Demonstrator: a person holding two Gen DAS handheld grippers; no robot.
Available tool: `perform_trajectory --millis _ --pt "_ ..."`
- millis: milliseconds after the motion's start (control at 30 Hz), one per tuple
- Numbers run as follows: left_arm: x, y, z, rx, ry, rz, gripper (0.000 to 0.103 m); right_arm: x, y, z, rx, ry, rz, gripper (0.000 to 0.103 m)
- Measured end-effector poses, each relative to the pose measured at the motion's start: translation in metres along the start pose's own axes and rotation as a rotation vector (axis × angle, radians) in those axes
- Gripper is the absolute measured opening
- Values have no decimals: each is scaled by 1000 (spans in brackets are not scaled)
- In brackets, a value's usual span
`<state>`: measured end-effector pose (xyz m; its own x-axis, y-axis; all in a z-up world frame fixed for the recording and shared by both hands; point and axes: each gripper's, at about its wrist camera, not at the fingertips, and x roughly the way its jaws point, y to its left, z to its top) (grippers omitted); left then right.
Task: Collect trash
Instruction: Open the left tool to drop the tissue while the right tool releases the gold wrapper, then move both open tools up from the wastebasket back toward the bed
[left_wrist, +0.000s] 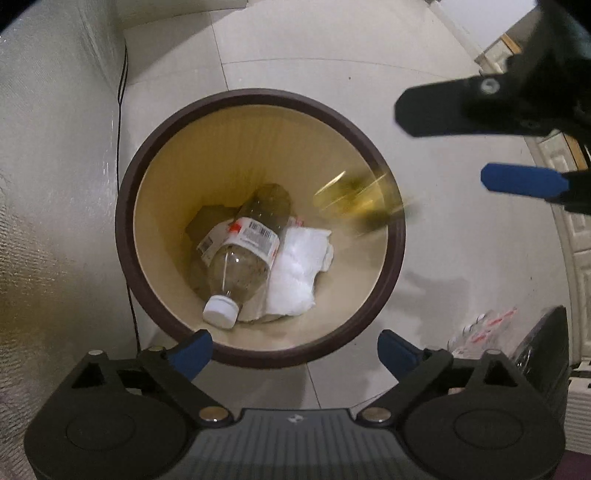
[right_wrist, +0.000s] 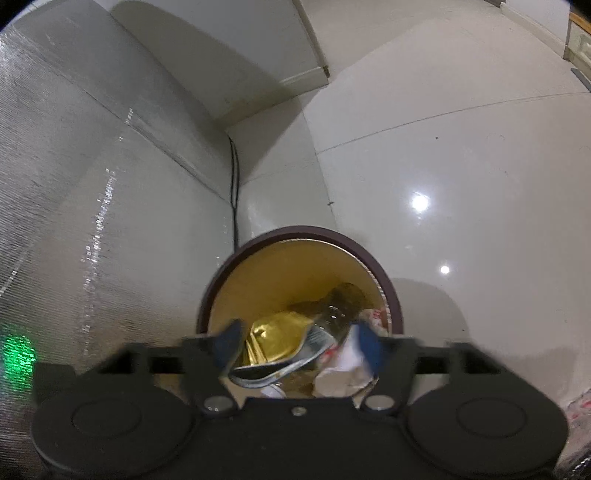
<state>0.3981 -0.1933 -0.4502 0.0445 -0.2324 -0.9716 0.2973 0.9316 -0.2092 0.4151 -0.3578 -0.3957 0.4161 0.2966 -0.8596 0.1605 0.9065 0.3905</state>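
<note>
both tongs, left tongs (left_wrist: 295, 349) and right tongs (right_wrist: 299, 341), stand wide, holding nothing; the gold wrapper (right_wrist: 275, 338) looks light and crinkly, best pinched by an edge.

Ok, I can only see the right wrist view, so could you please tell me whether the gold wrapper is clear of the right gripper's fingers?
Observer: Yes. In the left wrist view the wrapper is a yellow blur at the bin's rim, apart from the open right gripper.
Operator: Thank you. Is the left gripper holding anything?
Observer: No, the left gripper is open, with nothing between its fingers.
Operator: And does the bottle in the bin have its cap on?
Observer: Yes, the bottle has a white cap on it.
</note>
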Motion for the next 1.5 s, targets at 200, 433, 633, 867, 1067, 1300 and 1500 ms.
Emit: perform_trajectory --millis 200,433,633,867,1067,1300,1500 --pt "-2 3 -5 -23 6 20 103 -2 -13 -6 12 -2 -15 94" --pt "-10 5 -9 -43 7 48 103 -3 -24 -20 -10 30 -25 103" --pt "-21 4 -14 -66 -20 66 103 -10 -23 -27 -59 40 -40 103" --pt "-55 -1 -18 -50 -79 117 103 -26 -19 -28 -85 24 -52 103" --pt "-84 -3 -29 -70 -137 125 103 -49 -15 -34 -101 0 -48 103" --pt "-129 -9 -48 -85 -204 142 103 -80 -9 -48 -119 -35 -57 103" --pt "-162 -12 -67 -92 -248 173 103 -110 -4 -61 -138 -67 -60 103"
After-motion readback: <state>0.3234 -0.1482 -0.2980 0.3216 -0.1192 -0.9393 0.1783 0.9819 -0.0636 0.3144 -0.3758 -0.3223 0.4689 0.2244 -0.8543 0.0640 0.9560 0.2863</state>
